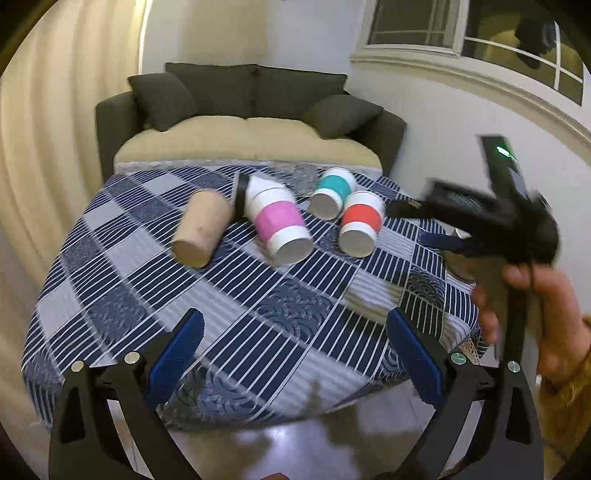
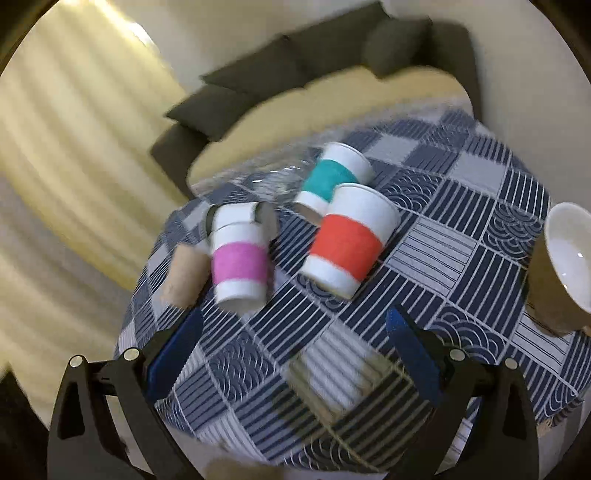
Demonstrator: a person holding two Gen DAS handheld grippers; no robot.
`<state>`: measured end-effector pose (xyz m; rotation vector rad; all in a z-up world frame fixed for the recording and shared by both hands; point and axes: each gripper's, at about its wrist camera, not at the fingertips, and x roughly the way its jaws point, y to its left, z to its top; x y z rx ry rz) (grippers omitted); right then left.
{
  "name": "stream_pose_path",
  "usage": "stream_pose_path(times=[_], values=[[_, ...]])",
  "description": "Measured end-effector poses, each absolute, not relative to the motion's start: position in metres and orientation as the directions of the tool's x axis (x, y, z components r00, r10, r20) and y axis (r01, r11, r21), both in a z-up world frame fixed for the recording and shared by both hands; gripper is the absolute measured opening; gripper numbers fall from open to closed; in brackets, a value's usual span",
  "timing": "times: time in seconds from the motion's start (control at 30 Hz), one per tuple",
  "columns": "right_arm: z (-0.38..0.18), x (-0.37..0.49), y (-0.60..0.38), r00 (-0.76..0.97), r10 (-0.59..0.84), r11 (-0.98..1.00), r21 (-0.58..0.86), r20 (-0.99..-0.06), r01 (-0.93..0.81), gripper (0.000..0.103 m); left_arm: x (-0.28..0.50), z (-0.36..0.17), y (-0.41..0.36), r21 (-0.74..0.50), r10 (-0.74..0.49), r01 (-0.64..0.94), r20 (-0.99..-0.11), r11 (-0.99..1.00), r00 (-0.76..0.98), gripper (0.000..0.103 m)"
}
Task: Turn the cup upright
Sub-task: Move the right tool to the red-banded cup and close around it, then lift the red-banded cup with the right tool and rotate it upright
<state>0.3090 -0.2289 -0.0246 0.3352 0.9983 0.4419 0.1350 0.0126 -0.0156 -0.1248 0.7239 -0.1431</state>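
Several paper cups lie on their sides on the blue patterned tablecloth (image 1: 229, 314): a plain brown cup (image 1: 201, 230), a pink-banded cup (image 1: 279, 225), a teal-banded cup (image 1: 332, 192) and a red-banded cup (image 1: 360, 223). The right wrist view shows them too: brown (image 2: 183, 277), pink (image 2: 240, 260), teal (image 2: 328, 179), red (image 2: 349, 242). My left gripper (image 1: 295, 350) is open and empty above the near table edge. My right gripper (image 2: 295, 350) is open and empty, short of the red cup; it appears blurred in the left wrist view (image 1: 491, 218).
A brown cup with a white inside (image 2: 561, 269) sits at the table's right edge. A black-and-white cup (image 1: 255, 190) lies behind the pink one. A dark sofa (image 1: 247, 122) with cushions stands behind the table. A window (image 1: 461, 33) is at the upper right.
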Motion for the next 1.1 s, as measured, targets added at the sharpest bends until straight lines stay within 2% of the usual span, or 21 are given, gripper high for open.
stream_pose_path(times=[0.17,0.37,0.57,0.63,0.7,0.87,0.93,1.0,1.1], values=[[-0.044,0.364,-0.226,0.380,0.468,0.875,0.479,-0.797,-0.073,0.098,0.162,-0.030,0.004,-0.185,-0.195,0.095,-0.659,0.978,0.726,0.096],[-0.067,0.392,-0.226,0.296,0.408,0.896,0.441,-0.863,0.049,0.098,0.183,-0.047,0.008,-0.208,-0.214,0.096,-0.671,0.973,0.710,0.096],[-0.077,0.403,-0.230,0.285,0.378,0.897,0.424,-0.881,0.121,0.098,0.189,-0.057,0.014,-0.198,-0.221,0.116,-0.670,0.973,0.709,0.096],[-0.077,0.404,-0.231,0.281,0.370,0.898,0.418,-0.886,0.134,0.094,0.187,-0.059,0.015,-0.195,-0.230,0.131,-0.670,0.972,0.705,0.096],[-0.077,0.403,-0.231,0.280,0.360,0.903,0.407,-0.890,0.135,0.084,0.186,-0.060,0.015,-0.186,-0.226,0.135,-0.672,0.973,0.705,0.096],[-0.082,0.405,-0.232,0.259,0.369,0.894,0.417,-0.893,0.163,0.080,0.184,-0.061,0.019,-0.199,-0.217,0.110,-0.670,0.974,0.710,0.096],[-0.083,0.404,-0.231,0.263,0.370,0.895,0.417,-0.891,0.156,0.075,0.180,-0.059,0.016,-0.175,-0.192,0.099,-0.664,0.979,0.722,0.096],[-0.083,0.405,-0.228,0.268,0.364,0.898,0.412,-0.892,0.154,0.062,0.177,-0.059,0.012,-0.162,-0.194,0.114,-0.666,0.980,0.720,0.096],[-0.081,0.401,-0.231,0.272,0.372,0.894,0.421,-0.887,0.151,0.062,0.172,-0.060,0.007,-0.130,-0.182,0.128,-0.671,0.983,0.719,0.096]])
